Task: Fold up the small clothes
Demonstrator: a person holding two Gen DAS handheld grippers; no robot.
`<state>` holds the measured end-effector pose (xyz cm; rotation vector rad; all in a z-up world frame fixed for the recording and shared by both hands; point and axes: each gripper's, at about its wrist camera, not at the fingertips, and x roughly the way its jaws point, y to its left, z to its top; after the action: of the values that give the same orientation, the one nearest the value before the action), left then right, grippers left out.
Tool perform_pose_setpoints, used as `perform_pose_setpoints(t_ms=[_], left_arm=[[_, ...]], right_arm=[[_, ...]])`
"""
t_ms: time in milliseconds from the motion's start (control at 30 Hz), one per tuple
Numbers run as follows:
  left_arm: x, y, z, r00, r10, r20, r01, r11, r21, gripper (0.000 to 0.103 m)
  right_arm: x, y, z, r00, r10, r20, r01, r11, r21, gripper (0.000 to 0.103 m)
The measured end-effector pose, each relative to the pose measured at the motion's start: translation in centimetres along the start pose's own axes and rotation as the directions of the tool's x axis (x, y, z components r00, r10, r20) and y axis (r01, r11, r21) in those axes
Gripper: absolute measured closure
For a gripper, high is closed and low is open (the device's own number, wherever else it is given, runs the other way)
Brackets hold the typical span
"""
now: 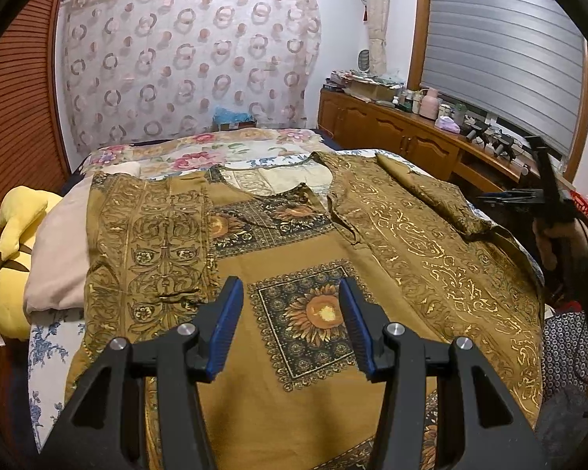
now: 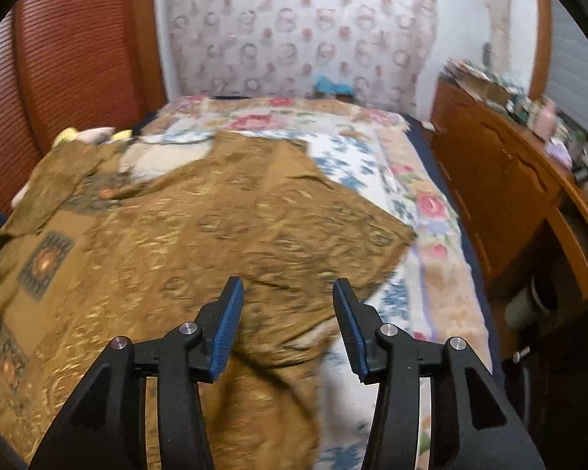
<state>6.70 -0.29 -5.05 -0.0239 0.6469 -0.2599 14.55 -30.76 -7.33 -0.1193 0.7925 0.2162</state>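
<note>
A mustard-brown top [image 1: 294, 250] with gold print and sunflower squares lies spread on the bed, neckline at the far side. Its left side [image 1: 149, 243] and right side [image 1: 431, 243] are folded inward over the body, and the right sleeve [image 1: 431, 192] lies across the right fold. My left gripper [image 1: 292, 293] is open and empty, hovering above the lower middle of the top. My right gripper [image 2: 288, 293] is open and empty above the top's right part [image 2: 215, 235]; that view is motion-blurred. The right gripper also shows at the right edge of the left wrist view [image 1: 529, 196].
The bed has a floral cover [image 2: 419, 203]. A yellow plush toy [image 1: 11, 258] and a beige pillow [image 1: 62, 250] lie at the bed's left. A wooden dresser [image 1: 403, 133] with clutter runs along the right wall. A louvered wooden door [image 1: 19, 117] stands at the left.
</note>
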Motion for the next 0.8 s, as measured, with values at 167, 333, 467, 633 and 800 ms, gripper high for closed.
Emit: perform_pose_setpoints(t_ms=[167, 333, 467, 633, 800], left_arm=[[0.2, -0.1, -0.2, 1.0, -0.002, -0.009, 0.002, 1.0, 0.003, 0.053], [0.4, -0.1, -0.4, 1.0, -0.006, -0.013, 0.006, 1.0, 0.001, 0.053], [0.3, -0.2, -0.5, 1.0, -0.011, -0.012, 0.011, 1.0, -0.003, 0.053], [0.2, -0.1, -0.6, 1.0, -0.007, -0.013, 0.007, 1.0, -0.007, 0.053], [0.1, 0.2, -0.7, 1.0, -0.004, -0.01, 0.004, 1.0, -0.016, 0.053]], right_arm=[[2.9, -3.2, 0.2, 0.997, 0.033, -0.07, -0.024, 0.991, 0.13, 0.055], [3.8, -3.7, 0.7, 0.997, -0.001, -0.072, 0.011, 0.991, 0.136, 0.055], [4.4, -2.2, 1.0, 0.996, -0.064, -0.065, 0.066, 0.998, 0.019, 0.065], [4.5, -0.8, 1.5, 0.997, -0.03, -0.075, 0.026, 0.998, -0.053, 0.098], [3.0, 1.1, 3.2, 1.0, 0.01, 0.005, -0.01, 0.996, -0.085, 0.099]])
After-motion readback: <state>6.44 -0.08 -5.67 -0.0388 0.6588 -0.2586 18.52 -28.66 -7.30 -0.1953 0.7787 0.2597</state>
